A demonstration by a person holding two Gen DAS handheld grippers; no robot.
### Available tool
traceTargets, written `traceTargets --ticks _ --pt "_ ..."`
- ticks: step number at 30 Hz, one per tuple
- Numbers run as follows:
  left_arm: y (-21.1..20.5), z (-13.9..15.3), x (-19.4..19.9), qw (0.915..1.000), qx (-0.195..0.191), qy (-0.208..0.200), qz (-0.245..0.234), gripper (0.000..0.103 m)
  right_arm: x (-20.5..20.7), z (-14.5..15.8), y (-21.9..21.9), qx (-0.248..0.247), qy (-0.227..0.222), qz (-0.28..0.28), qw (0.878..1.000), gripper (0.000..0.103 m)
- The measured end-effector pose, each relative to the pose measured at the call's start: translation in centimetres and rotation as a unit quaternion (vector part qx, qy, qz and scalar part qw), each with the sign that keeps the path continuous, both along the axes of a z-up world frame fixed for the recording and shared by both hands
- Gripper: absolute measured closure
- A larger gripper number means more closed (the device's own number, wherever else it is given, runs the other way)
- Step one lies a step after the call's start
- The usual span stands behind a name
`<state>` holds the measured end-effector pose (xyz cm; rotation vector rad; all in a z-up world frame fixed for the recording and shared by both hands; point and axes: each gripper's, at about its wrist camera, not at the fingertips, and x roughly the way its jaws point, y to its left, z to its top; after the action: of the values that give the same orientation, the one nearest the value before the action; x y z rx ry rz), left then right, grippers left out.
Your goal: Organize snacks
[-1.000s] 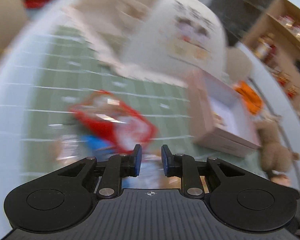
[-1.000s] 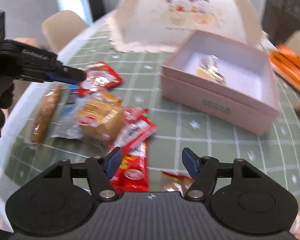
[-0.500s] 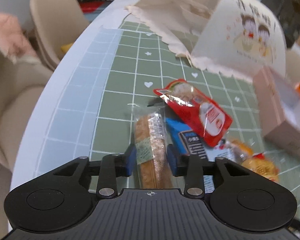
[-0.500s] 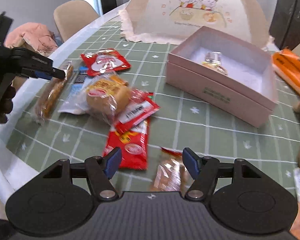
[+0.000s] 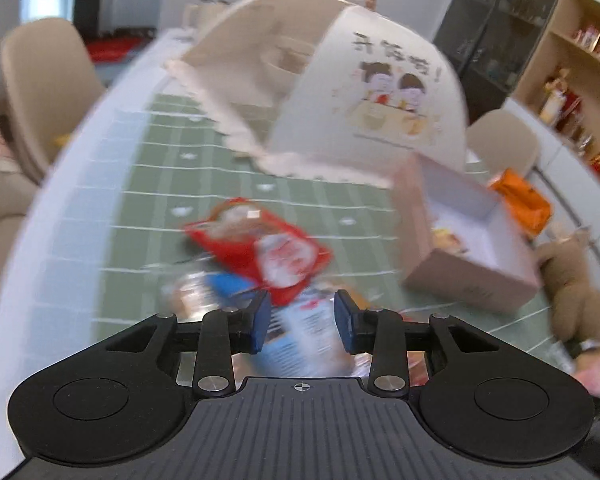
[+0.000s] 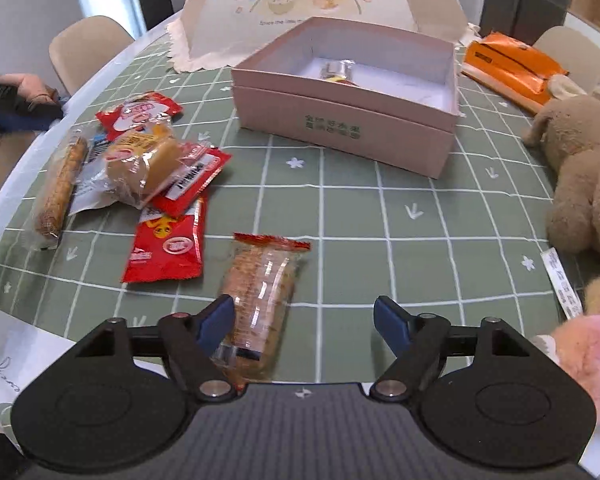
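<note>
— So, which snack is next, do you reckon?

— Likely the clear-wrapped cracker pack [image 6: 262,300] with the red top edge. It lies on the green checked tablecloth [image 6: 380,216] directly ahead of the right gripper [image 6: 304,318], its near end reaching in beside the left finger rather than centred in the gap. Its long axis runs away from the gripper, roughly along the fingers, tilted slightly right at the far end.

— And the gripper?

— Spread wide, nothing between the pads. It would need a small shift left to straddle the pack across its short side.

— Where does it go?

— Presumably the pink box [image 6: 346,120], further ahead and a little right, well apart from the pack. One small wrapped item [image 6: 336,70] already sits inside.

— The other hand?

— The left gripper [image 5: 302,320] is partly apart, holding nothing, hovering over the heap: a blue-and-white packet [image 5: 308,328] shows between its fingers and a red pouch [image 5: 264,244] lies just beyond. That view is badly blurred. The right is clearly nearer the cracker pack.

— Any readable writing?

— Little. The box front has small green print, two lines, too small to read. The food cover [image 6: 320,4] behind it shows two cartoon children and a faint line of text I can't make out. The red sachets [image 6: 166,244] carry logos, illegible.
</note>
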<state>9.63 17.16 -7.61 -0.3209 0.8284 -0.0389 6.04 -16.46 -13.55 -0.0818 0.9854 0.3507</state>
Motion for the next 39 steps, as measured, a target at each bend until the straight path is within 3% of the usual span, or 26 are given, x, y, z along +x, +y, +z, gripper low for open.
traceTargets --ticks 3,6,10,14,19,24,27,28,31,35,39 --pt "-2.0 -1.9 2.8 0.9994 0.002 0.027 -0.021 0.064 -0.5 0.8 0.8 0.01 -0.007 0.028 1.0 0.026" --pt "-3.6 -4.2 3.8 0.998 -0.001 0.056 -0.027 0.071 -0.8 0.8 1.5 0.009 -0.005 0.053 0.999 0.026" --pt "-6.1 -3.6 0.7 0.9935 -0.026 0.082 -0.074 0.071 -0.7 0.2 1.0 -0.04 -0.022 0.04 0.998 0.024" --pt "-8.9 -3.1 -3.1 0.9803 -0.043 0.097 -0.166 0.071 0.1 -0.1 -1.1 -0.037 -0.031 0.012 0.999 0.02" --pt "-11.5 -0.7 -5.0 0.9729 0.052 0.033 -0.223 0.071 0.1 -0.2 -1.3 -0.031 -0.035 0.016 0.999 0.02" --pt "-15.0 -1.1 -4.0 0.956 0.087 0.048 -0.276 0.071 -0.4 -0.2 -1.2 -0.018 -0.025 0.019 0.999 0.02" --pt "-17.9 -3.0 -3.3 0.9476 0.143 0.069 -0.277 0.069 -1.0 -0.1 -2.1 -0.017 -0.025 0.005 1.0 0.02" --pt "-18.9 -3.9 -3.2 0.9437 0.16 0.081 -0.278 0.066 -1.3 -0.1 -2.5 -0.018 -0.026 -0.002 0.999 0.02" --pt "-20.4 -4.4 -3.3 0.9381 0.171 0.075 -0.292 0.043 -1.8 -0.2 -3.5 -0.023 -0.027 -0.015 0.999 0.02" --pt "-20.5 -4.5 -2.8 0.9417 0.163 0.078 -0.284 0.041 -2.2 -0.5 -4.5 -0.022 -0.023 -0.027 0.999 0.02" --pt "-19.2 -5.2 -1.5 0.9512 0.166 0.092 -0.243 0.039 -2.3 -0.4 -4.7 -0.021 -0.023 -0.031 0.999 0.02"
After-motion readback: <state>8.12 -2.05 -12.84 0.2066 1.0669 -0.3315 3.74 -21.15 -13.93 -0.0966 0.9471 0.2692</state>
